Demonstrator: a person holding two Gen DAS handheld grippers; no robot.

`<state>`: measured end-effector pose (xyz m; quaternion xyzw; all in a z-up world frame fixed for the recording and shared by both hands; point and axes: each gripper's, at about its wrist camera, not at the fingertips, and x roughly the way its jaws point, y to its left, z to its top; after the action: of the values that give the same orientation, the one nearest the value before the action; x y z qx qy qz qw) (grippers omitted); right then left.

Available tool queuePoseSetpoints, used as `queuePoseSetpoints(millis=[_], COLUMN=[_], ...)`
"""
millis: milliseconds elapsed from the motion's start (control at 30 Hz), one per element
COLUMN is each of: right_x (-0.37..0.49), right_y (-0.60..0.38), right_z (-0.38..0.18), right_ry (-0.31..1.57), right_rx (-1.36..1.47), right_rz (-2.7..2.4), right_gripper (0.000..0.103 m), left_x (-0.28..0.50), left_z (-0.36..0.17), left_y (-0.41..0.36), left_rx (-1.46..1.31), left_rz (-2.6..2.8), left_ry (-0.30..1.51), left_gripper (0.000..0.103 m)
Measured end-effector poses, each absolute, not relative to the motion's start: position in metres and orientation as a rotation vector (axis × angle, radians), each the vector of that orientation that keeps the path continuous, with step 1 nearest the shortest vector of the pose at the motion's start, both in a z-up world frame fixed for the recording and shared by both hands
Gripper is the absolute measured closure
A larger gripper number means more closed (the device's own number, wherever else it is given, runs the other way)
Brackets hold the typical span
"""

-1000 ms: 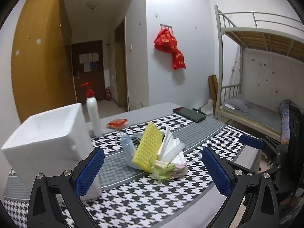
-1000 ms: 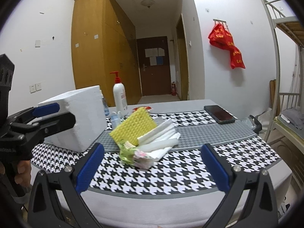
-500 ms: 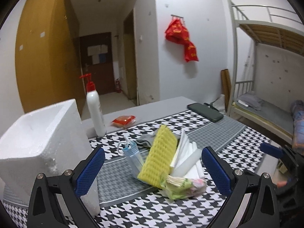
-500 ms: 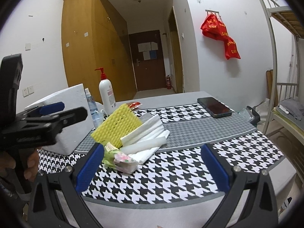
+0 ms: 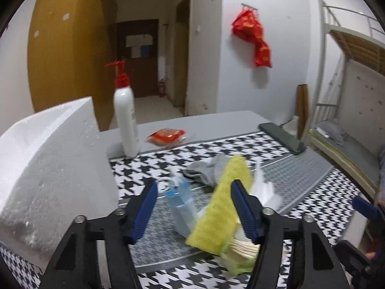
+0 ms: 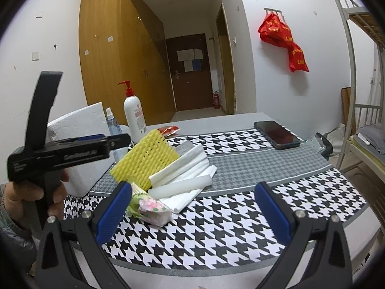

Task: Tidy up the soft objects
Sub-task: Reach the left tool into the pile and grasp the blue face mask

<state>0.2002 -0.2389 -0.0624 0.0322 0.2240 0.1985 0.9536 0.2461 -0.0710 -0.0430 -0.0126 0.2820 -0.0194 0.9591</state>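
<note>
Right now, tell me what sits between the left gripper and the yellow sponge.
Nothing visible: the left gripper has just been closing, its right finger in front of the yellow sponge. A blue face mask sits between the fingers, beside the sponge.

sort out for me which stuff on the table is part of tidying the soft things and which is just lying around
Job: yellow foam net, white foam sheets, face mask, grey cloth, tissue packet, foam box.

Lying about: lotion bottle, spray bottle, phone, red snack packet.
</note>
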Motion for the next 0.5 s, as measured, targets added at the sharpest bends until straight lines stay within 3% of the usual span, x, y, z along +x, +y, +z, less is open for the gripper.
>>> queuePoseSetpoints(millis=[167, 367, 433, 500], right_x=[0.211, 0.222, 0.224, 0.225], right_y=[-0.231, -0.216, -0.215, -0.215], right_z=[-0.057, -0.046, -0.045, -0.044], right_ry=[0.465, 0.456, 0.451, 0.449], right_rx=[0.041, -0.012, -0.010, 0.008], right_rz=[0.413, 0.424, 0.417, 0.407], right_gripper=[0.000, 0.000, 0.000, 0.000], left_x=[0.259, 0.276, 0.283, 0.286], left_z=[-0.054, -0.064, -0.070, -0.075], left_y=[-0.059, -0.048, -0.047, -0.047], left_rx=[-0.075, -0.103, -0.139, -0.136], left_rz=[-0.022, 0.009, -0.062, -0.091], left_ry=[0.633, 0.679, 0.717, 0.736], left_gripper=[0.045, 0.064, 0.065, 0.085])
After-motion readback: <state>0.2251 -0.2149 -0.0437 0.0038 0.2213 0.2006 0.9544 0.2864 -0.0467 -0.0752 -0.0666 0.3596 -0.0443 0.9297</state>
